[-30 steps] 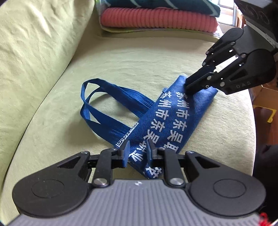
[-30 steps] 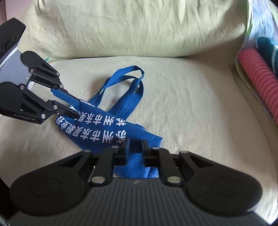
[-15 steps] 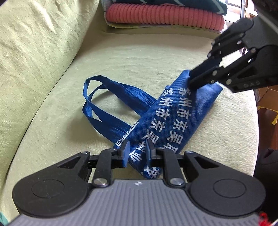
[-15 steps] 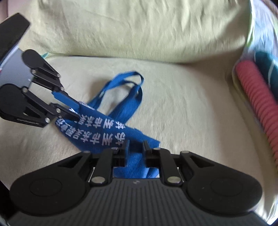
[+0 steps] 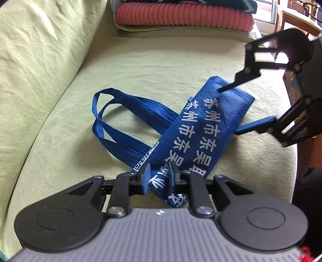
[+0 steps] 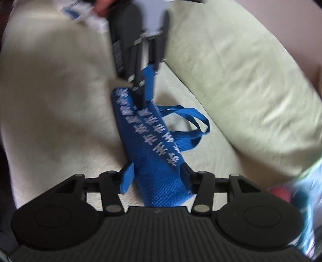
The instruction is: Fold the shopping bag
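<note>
The shopping bag (image 5: 203, 129) lies folded into a narrow strip on the sofa (image 5: 140, 66), one end pinched in the left gripper (image 5: 160, 177) fingers, the other between the right gripper (image 6: 157, 177) fingers, which have just been opening wide; cross-folds and handles remain

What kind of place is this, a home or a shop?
Probably a home living room: a sofa with a green cover, a stack of folded textiles at its far end, and wooden furniture beside a bright window.

Pale green sofa (image 5: 140, 60), folded textiles (image 5: 181, 18), perhaps a bright window (image 5: 265, 10)
</note>
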A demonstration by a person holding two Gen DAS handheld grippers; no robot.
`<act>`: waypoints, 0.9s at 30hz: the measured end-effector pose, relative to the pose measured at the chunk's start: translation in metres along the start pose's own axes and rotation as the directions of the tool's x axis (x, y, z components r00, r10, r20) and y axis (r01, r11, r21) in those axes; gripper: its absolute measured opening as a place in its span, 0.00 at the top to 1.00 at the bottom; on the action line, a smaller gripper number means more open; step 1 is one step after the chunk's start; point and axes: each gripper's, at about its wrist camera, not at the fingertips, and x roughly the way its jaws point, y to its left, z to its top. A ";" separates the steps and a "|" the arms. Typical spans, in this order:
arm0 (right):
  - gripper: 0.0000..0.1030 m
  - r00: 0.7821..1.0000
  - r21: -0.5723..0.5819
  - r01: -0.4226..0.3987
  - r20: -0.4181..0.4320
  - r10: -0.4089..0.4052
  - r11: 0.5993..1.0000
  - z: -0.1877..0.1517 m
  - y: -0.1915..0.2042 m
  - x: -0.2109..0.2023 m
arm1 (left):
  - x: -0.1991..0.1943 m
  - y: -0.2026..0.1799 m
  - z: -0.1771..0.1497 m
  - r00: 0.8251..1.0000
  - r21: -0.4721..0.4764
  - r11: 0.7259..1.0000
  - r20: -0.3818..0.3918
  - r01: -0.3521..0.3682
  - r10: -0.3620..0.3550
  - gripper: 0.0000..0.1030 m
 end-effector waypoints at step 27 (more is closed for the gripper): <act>0.61 0.967 0.076 -0.252 -0.014 0.254 0.965 0.000 -0.046 0.014 | -0.012 -0.050 -0.072 0.971 0.553 0.800 0.176 -0.232 0.160 0.60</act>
